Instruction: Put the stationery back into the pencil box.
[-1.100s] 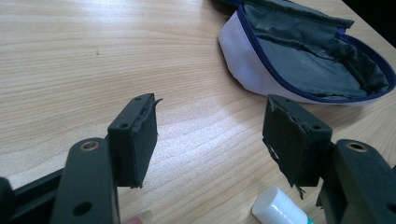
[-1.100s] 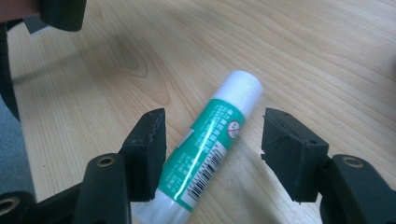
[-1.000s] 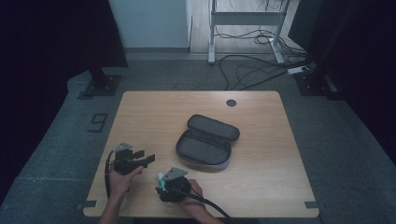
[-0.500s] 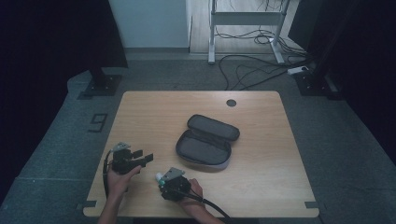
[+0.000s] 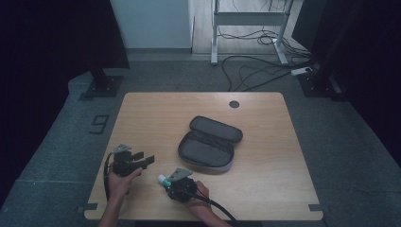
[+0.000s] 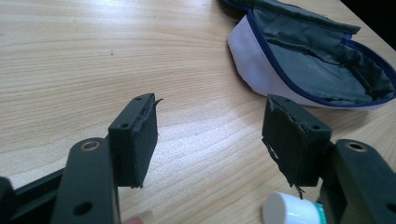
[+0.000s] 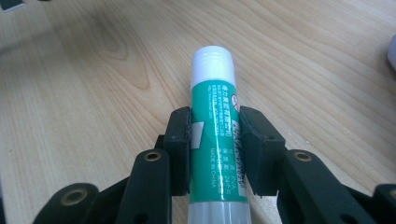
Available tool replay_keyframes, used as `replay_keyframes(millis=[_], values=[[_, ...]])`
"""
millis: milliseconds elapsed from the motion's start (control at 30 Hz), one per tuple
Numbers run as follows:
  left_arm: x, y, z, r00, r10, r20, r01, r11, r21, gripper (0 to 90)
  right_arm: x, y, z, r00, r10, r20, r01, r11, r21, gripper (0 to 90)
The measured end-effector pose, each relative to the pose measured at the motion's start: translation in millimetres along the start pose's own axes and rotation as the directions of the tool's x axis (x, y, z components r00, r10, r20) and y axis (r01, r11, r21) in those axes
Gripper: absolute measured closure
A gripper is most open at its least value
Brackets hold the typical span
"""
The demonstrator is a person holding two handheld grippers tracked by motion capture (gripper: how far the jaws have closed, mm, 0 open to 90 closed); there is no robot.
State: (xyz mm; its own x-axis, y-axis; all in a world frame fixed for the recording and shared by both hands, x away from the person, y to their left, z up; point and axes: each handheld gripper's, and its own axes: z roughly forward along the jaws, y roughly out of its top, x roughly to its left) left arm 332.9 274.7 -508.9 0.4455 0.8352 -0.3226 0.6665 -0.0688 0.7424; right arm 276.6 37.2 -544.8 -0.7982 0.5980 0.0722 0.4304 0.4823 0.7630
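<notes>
R tool (image 7: 214,135) is gripping glue stick (image 7: 214,126) near open pouch (image 5: 208,144); L tool (image 6: 217,135) is gaping wide, empty; stowing prob. still pending.

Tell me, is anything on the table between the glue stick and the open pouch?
Nothing visible is. The right gripper holds the glue stick near the table's front edge, and only bare table lies between it and the open pouch. The left gripper sits off to the side.

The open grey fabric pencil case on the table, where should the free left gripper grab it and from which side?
Take the grey fabric pencil case by its raised near rim, approaching from the left gripper side; the thin zip edge stands up and fits between open jaws.
</notes>
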Motion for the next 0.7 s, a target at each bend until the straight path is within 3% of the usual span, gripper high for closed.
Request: replay_keyframes(millis=[267, 700], values=[[-2.0, -0.8, 1.6, 0.9999, 0.013, -0.003, -0.013, 0.9998, 0.013, 36.1, -3.0, 2.2, -16.3, 0.9999, -0.006, -0.015, 0.005, 0.999, -0.032, 64.5], [-3.8, -2.0, 7.8, 0.9998, 0.02, 0.001, -0.02, 0.9993, 0.031, 36.1, -14.4, 6.5, -28.1, 1.0, 0.002, -0.005, -0.002, 0.998, -0.068, 64.5]])
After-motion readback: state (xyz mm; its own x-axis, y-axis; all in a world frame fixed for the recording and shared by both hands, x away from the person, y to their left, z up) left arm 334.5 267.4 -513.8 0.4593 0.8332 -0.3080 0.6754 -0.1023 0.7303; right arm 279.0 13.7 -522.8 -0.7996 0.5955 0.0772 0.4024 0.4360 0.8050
